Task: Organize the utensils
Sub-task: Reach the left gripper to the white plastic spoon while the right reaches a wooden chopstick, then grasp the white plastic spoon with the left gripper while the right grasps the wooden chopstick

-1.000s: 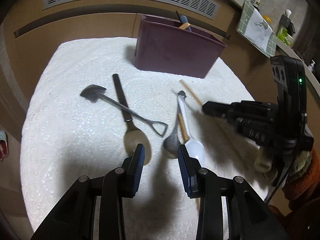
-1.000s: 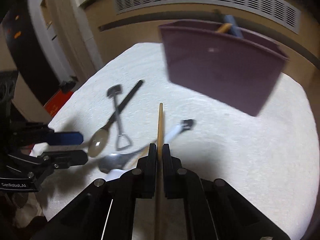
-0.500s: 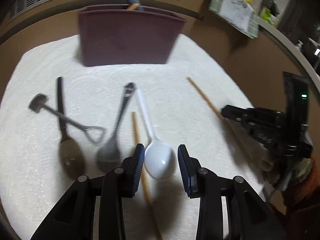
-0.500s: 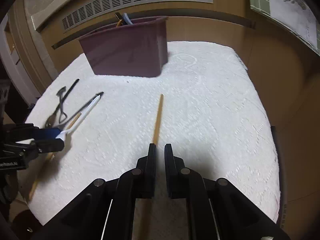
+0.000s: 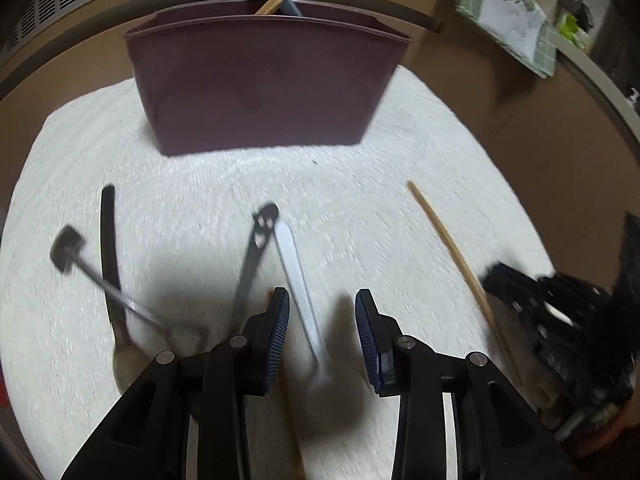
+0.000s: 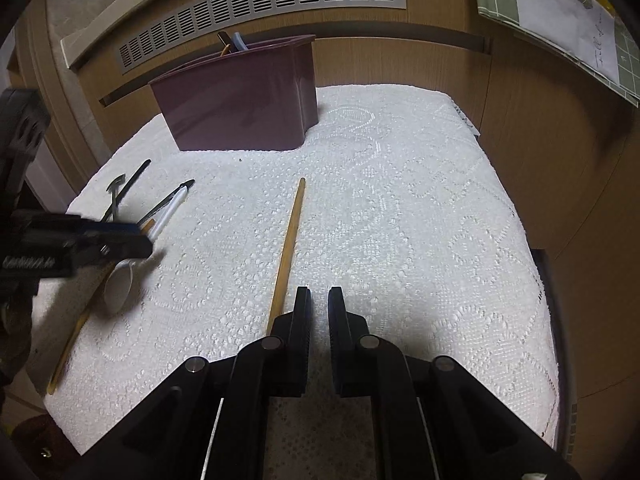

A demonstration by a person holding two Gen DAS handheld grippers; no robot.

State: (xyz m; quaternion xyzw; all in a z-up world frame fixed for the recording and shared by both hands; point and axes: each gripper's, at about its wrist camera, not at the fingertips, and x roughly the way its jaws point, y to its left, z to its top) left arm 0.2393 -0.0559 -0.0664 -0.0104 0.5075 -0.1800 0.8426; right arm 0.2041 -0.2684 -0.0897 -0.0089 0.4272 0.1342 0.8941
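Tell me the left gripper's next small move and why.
Probably lower the left gripper and shut it on the white spoon. Its jaws stand open astride the spoon's handle, and the spoon lies loose on the white cloth in front of the maroon bin where other utensils already stand.

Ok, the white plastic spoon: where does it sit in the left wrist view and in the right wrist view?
Left wrist: the white spoon runs up the lower centre, between the open left gripper's fingers.
Right wrist: the white spoon lies at left, partly behind the left gripper.
Shared landmark: the maroon bin, top centre in the left wrist view, upper left in the right.
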